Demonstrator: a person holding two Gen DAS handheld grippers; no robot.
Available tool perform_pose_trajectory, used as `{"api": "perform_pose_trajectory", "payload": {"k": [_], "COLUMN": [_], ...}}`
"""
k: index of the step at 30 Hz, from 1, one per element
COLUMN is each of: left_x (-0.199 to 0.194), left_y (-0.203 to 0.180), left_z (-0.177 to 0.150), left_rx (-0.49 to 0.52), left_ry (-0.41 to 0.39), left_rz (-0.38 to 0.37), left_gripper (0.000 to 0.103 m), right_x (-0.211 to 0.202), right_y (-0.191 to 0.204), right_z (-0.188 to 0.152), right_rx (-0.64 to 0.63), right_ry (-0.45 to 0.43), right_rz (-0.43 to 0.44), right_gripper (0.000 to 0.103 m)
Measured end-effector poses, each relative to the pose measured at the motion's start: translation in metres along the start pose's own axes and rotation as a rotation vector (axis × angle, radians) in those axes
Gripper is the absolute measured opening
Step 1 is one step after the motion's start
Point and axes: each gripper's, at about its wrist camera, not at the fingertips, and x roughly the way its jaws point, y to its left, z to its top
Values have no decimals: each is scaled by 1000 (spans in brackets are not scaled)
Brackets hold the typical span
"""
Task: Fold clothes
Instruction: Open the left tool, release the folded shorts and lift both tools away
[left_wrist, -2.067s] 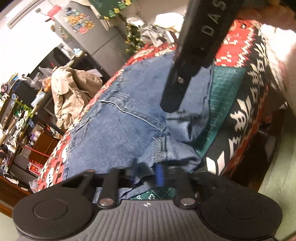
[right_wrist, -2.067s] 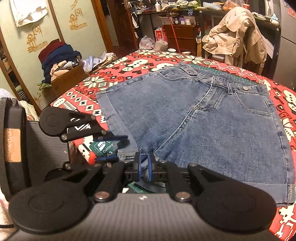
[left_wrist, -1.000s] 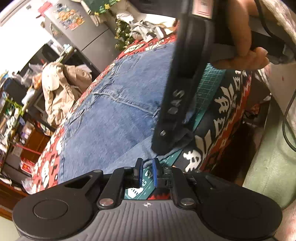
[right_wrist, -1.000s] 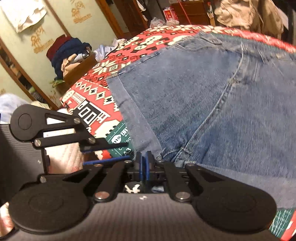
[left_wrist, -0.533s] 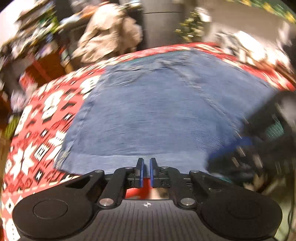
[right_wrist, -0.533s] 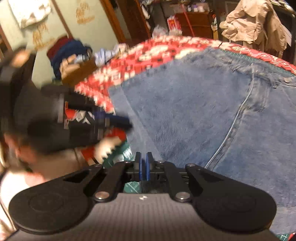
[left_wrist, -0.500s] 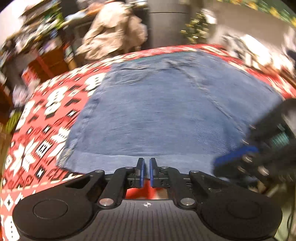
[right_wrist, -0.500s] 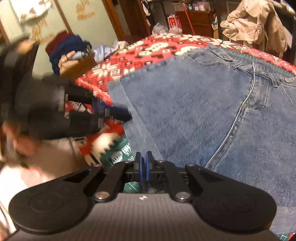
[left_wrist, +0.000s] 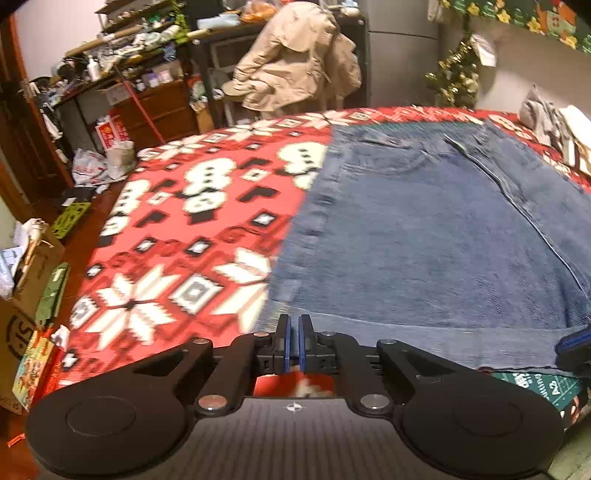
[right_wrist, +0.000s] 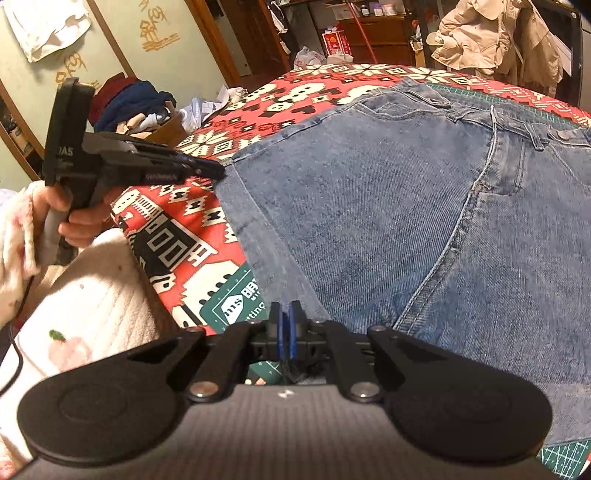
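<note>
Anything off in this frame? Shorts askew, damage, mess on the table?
Nothing stands out. The denim shorts lie flat, unfolded and unwrinkled on the red patterned cloth. A green cutting mat shows beneath their near hem. No spill or tear is visible.

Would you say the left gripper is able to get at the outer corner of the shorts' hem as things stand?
Probably yes. The left gripper, its jaws opening with nothing between them, sits right at the corner of the denim shorts, which lie flat on the red patterned cloth. Nothing covers that corner.
</note>
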Motion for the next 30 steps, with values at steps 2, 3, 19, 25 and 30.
{"api": "perform_pose_trajectory", "payload": {"k": [2,3,19,25,30], "left_x": [0,1,13,11,3], "left_y": [4,4,-22,-15,-1], "left_z": [-2,-3,-10,-3,4], "left_rx": [8,13,205,166,95], "left_ry": [15,14,-46,-28,-43], "left_rz": [24,40,145,139,207], "left_gripper": [33,36,12,18,19], "right_x": [0,0,1,-1,-10], "right_y": [0,-1,0,3,6], "right_z": [-1,-1,0,-3,2], "right_rx": [3,3,0,-9,-3], "right_ry": [0,0,2,3,-23], "right_rz": [2,3,8,6,12], "right_gripper": [2,2,2,3,5]}}
